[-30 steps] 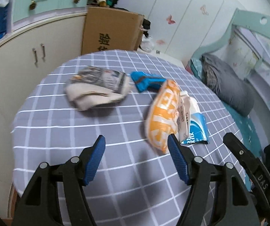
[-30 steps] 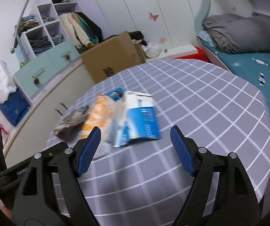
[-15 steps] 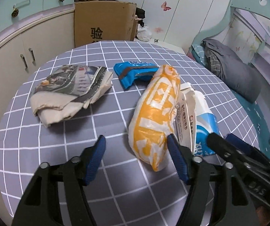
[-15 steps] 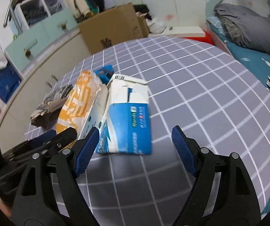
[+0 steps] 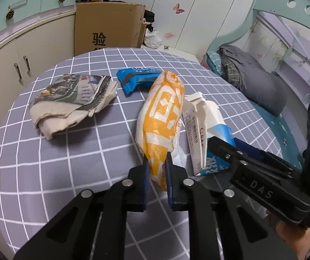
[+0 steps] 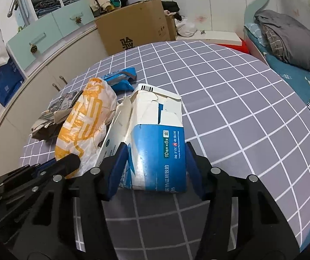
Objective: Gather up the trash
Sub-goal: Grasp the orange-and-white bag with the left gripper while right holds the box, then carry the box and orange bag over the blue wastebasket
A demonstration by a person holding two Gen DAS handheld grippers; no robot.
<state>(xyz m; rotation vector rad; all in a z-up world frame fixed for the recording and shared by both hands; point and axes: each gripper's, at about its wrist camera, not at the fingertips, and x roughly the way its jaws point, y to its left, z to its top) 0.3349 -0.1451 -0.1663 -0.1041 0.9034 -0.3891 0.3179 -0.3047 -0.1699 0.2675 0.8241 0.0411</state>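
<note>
Left gripper (image 5: 156,173): pinches the orange bag's (image 5: 162,110) near end; thin, crinkly, probably light.
Right gripper (image 6: 155,169): fingers straddle the torn blue carton (image 6: 158,138); crushable, contact unclear.

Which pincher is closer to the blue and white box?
Right. The right gripper has its fingers on both sides of the blue and white box. The left gripper is beside it, pinching the orange and white bag.
</note>
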